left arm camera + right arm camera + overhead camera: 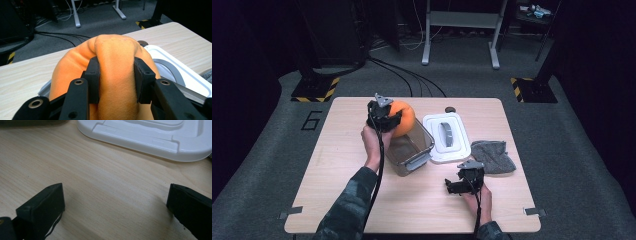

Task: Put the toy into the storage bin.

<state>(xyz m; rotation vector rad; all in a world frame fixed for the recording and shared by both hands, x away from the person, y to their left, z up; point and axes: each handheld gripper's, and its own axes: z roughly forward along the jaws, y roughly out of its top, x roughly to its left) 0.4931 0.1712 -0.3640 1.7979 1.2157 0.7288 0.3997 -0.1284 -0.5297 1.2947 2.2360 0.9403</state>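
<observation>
Pinching a soft orange toy [117, 75], the left tongs [117, 80] have both pads pressed into a fold of its plush surface, which bulges out around the jaws in the left gripper view. In the high view the left tongs [383, 116] hold the orange toy [404, 119] raised above the far end of a clear plastic bin [412, 150], at about the 11 o'clock part of the counter [362, 200]. Whether the toy touches the bin's rim cannot be told.

The right tongs [115, 205] are spread wide, with bare wood between the jaws and nothing gripped. In the high view the right tongs [462, 182] rest low at about the 5 o'clock part of the counter, held by the person's right hand [479, 197].

The bin stands near the counter's centre, its long side running from 11 o'clock to 5 o'clock. Just beside it at 3 o'clock lies a white lid [447, 137] with a grey handle [446, 134], flat on the counter; its near edge shows ahead of the right tongs in the right gripper view as well [150, 137]. A small dark round thing [450, 109] sits at the lid's 12 o'clock corner. A grey cloth [493, 156] lies crumpled at 4 o'clock from the lid, near the right tongs.
</observation>
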